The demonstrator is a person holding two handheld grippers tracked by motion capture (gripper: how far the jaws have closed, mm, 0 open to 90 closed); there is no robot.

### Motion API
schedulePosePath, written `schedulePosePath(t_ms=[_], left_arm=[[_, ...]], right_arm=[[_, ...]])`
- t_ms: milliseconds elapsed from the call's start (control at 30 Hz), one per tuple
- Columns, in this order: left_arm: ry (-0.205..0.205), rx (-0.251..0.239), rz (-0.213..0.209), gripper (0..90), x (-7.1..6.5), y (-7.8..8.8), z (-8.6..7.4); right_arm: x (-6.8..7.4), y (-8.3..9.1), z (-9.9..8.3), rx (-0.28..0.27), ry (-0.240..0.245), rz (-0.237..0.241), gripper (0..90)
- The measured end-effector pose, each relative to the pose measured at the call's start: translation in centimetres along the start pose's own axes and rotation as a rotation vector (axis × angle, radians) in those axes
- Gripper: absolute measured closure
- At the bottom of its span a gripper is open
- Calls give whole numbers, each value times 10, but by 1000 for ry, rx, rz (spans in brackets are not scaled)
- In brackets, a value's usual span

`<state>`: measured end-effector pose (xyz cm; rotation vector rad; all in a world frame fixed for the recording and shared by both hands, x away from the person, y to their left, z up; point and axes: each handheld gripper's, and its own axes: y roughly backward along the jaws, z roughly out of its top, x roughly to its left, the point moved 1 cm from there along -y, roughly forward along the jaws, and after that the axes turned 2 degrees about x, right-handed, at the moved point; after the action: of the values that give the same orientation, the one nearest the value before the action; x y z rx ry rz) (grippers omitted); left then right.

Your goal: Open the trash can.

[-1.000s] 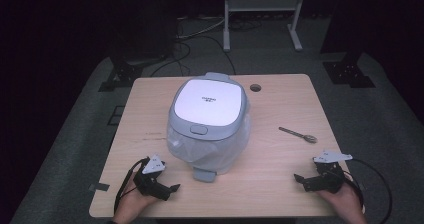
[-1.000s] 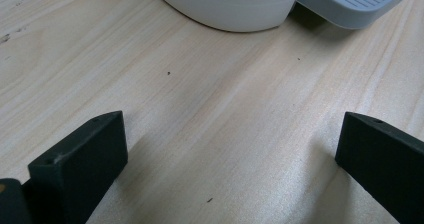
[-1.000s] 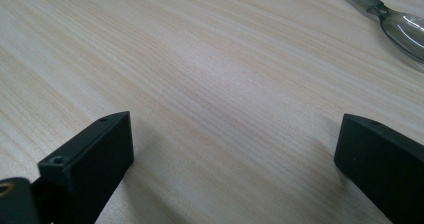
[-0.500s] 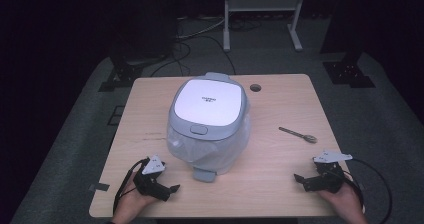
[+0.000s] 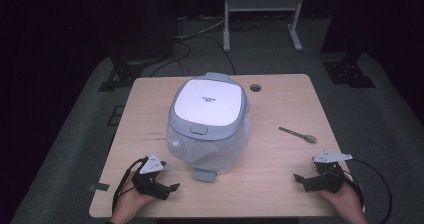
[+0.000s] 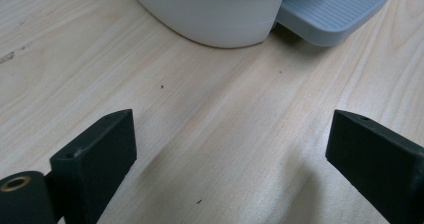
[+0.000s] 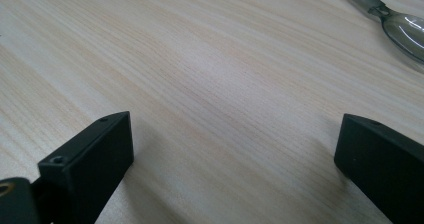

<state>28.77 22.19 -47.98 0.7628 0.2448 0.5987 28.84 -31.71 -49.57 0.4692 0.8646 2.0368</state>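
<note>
A rice cooker [image 5: 209, 124] is set at the middle of the worktop [image 5: 280, 99], lid shut, its latch turned toward the person for easy reach. A spoon [image 5: 298, 134] is laid well apart to its right. The left gripper [image 5: 172, 188] is rested near the cooker's front; its jaws have just been narrowed slightly yet stand wide, nothing between them. The right gripper [image 5: 298, 180] is likewise held wide open and empty, near the spoon.
</note>
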Motion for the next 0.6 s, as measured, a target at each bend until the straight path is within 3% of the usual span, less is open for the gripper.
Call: schedulePosePath(t_ms=[600], left_arm=[[9, -44, -13, 256, -2, 19, 7]], right_arm=[[0, 0, 0, 1, 2, 0, 13]])
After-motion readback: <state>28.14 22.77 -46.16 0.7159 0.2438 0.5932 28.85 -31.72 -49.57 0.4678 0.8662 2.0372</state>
